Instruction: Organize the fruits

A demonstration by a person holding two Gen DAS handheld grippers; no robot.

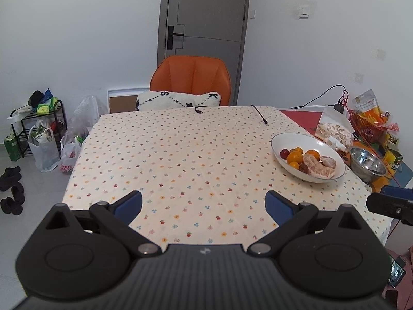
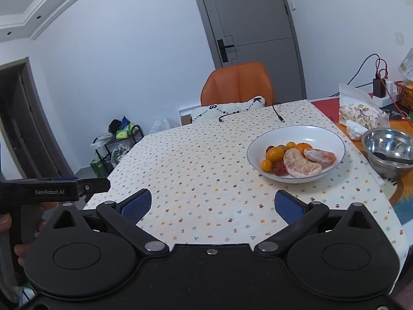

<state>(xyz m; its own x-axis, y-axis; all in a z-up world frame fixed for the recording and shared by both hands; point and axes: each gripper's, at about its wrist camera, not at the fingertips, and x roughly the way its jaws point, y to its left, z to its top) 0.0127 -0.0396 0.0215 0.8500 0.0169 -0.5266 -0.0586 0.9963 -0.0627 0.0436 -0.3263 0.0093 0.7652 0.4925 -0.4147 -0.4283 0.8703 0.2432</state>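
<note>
My left claw (image 1: 204, 202) hangs wide open and empty over the floral tabletop (image 1: 180, 155). My right claw (image 2: 213, 204) is equally spread, gripping nothing. Further right, a white bowl (image 2: 309, 133) holds peeled citrus pieces (image 2: 300, 165), small orange fruits (image 2: 275, 153) and red ones (image 2: 280, 168).

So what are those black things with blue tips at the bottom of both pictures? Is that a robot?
No robot: a person holds two grabbing tools, each with a camera looking along its fingers. One picture comes from the left gripper, the other from the right gripper. Both are open and hold nothing. They hover over a table with a flowery tablecloth. On it sits a white bowl with small orange and red fruits and peeled citrus pieces. Beside it is a metal bowl.
</note>
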